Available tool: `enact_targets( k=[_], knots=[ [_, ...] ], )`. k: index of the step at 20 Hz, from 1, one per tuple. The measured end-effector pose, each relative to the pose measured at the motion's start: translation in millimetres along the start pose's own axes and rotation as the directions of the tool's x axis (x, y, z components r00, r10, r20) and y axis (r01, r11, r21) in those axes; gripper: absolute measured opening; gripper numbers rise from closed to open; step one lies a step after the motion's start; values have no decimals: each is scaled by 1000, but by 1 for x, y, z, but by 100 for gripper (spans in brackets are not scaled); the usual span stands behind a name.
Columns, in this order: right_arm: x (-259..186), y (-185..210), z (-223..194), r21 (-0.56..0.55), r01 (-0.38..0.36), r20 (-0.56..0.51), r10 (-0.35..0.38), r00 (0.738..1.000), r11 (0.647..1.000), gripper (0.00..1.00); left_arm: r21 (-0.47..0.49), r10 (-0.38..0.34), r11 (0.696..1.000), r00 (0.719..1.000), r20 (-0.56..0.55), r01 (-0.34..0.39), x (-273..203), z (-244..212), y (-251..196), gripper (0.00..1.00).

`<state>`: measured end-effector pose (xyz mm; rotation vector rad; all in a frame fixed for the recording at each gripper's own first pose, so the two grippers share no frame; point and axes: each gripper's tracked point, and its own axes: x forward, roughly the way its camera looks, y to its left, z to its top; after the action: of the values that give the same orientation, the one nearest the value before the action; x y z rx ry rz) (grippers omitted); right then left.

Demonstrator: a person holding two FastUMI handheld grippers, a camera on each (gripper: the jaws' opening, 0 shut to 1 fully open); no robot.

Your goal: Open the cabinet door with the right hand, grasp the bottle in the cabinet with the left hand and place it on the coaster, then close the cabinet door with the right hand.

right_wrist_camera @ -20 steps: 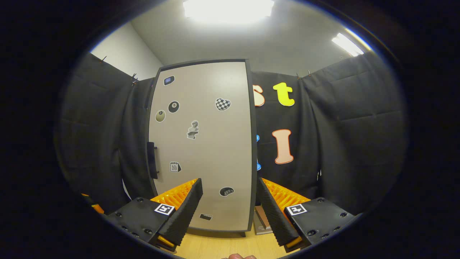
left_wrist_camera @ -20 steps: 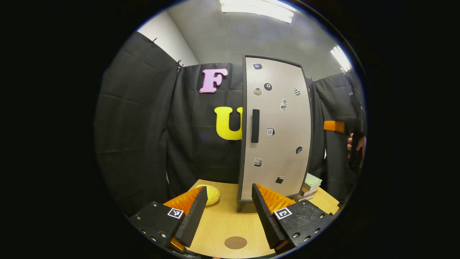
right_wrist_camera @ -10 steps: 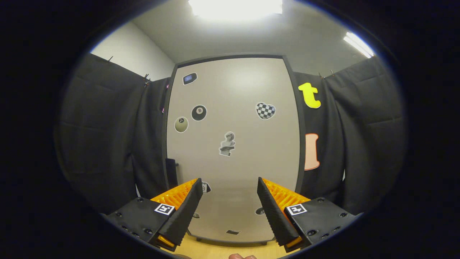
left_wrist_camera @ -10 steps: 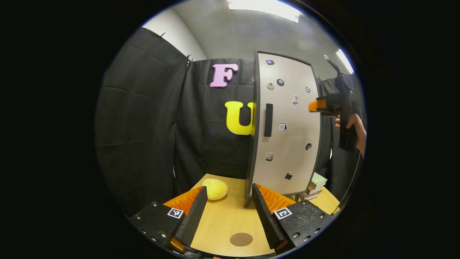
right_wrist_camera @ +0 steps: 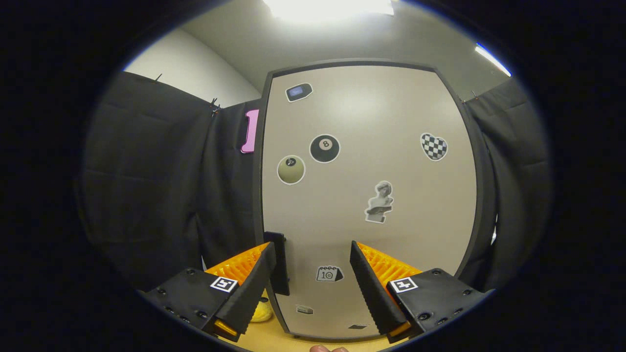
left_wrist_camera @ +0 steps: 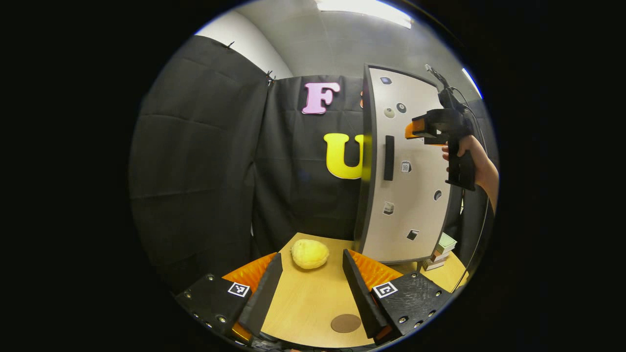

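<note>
A closed cabinet (right_wrist_camera: 367, 195) stands on a wooden table (left_wrist_camera: 308, 298) in the booth, its pale door (left_wrist_camera: 408, 171) dotted with stickers and fitted with a dark upright handle (left_wrist_camera: 389, 157) near its left edge.

In the left gripper view, the left gripper (left_wrist_camera: 309, 288) hangs low over the table with its fingers spread wide and nothing between them. A round brown coaster (left_wrist_camera: 346, 323) lies on the wood just beside the right-hand finger, and a yellow plush toy (left_wrist_camera: 309, 253) sits farther back, near the cabinet's foot. A small stack of books (left_wrist_camera: 440, 250) rests at the cabinet's far side. Higher up, a hand (left_wrist_camera: 467, 154) holds the right gripper (left_wrist_camera: 410, 131) raised in front of the door's upper half — to the right of the handle and apart from it.

In the right gripper view, the right gripper (right_wrist_camera: 313, 281) faces the door squarely, its fingers parted and gripping nothing. The handle (right_wrist_camera: 279, 264) shows just beside its left finger (right_wrist_camera: 252, 286), partly behind it; whether they touch cannot be told. The door is still shut, so the bottle is hidden.
</note>
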<state>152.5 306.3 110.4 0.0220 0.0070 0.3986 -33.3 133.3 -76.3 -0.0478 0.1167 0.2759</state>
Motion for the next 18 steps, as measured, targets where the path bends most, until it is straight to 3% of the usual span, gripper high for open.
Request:
enact_targets(
  k=[15, 17, 18],
  knots=[
    [65, 34, -70, 23, 77, -147, -73, 986, 997, 97, 2, 55, 998, 996, -74, -55, 4, -35, 30, 73],
    [68, 38, -75, 44, 80, -169, -72, 983, 996, 89, 1, 56, 998, 995, -81, -56, 2, -39, 29, 73],
    [69, 42, -78, 58, 73, -177, -62, 982, 996, 76, 2, 58, 998, 995, -83, -58, 1, -40, 28, 73]
  ],
)
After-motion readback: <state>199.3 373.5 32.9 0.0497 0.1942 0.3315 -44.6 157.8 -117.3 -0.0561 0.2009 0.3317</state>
